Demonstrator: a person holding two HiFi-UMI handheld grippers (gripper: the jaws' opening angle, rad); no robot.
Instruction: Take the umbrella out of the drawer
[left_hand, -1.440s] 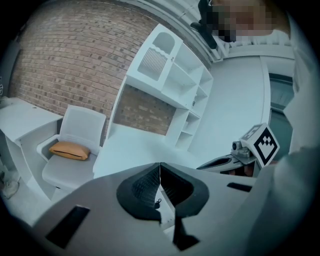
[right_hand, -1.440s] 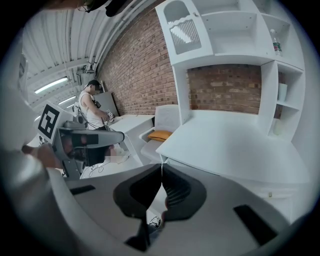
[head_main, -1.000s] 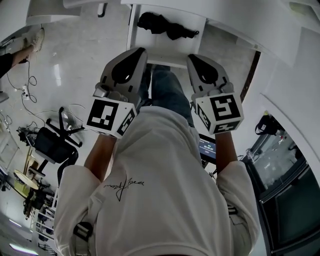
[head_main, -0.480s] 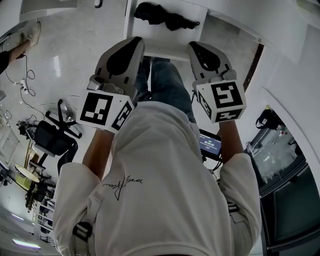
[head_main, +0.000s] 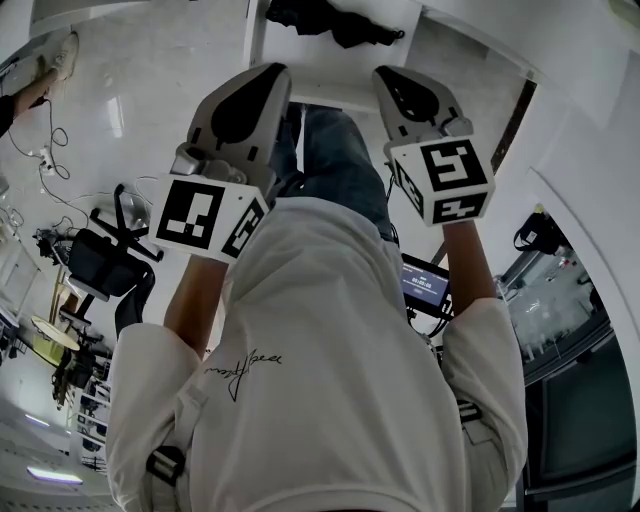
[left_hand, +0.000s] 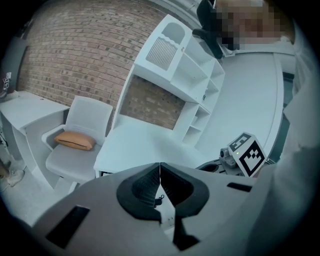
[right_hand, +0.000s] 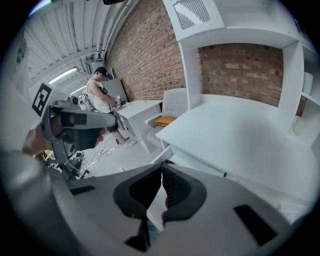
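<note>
Hovering near drawer (head_main: 335, 75) holding umbrella (head_main: 340, 25), left gripper (head_main: 274, 72), right gripper (head_main: 384, 76), jaws closed, empty

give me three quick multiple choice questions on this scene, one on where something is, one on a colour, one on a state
1. Where is the black umbrella?
A. on the floor
B. in the open drawer
C. on the desk top

2. What colour is the cushion on the white chair?
A. orange
B. blue
C. black

3. How do the fingers of the left gripper and the right gripper stand?
A. both wide apart
B. both shut with nothing held
C. both clamped on the umbrella

Answers:
1 B: the head view shows it lying in the open drawer, ahead of both grippers.
2 A: the left gripper view shows an orange-tan cushion on the seat.
3 B: each gripper view shows its fingers meeting with nothing between them.
</note>
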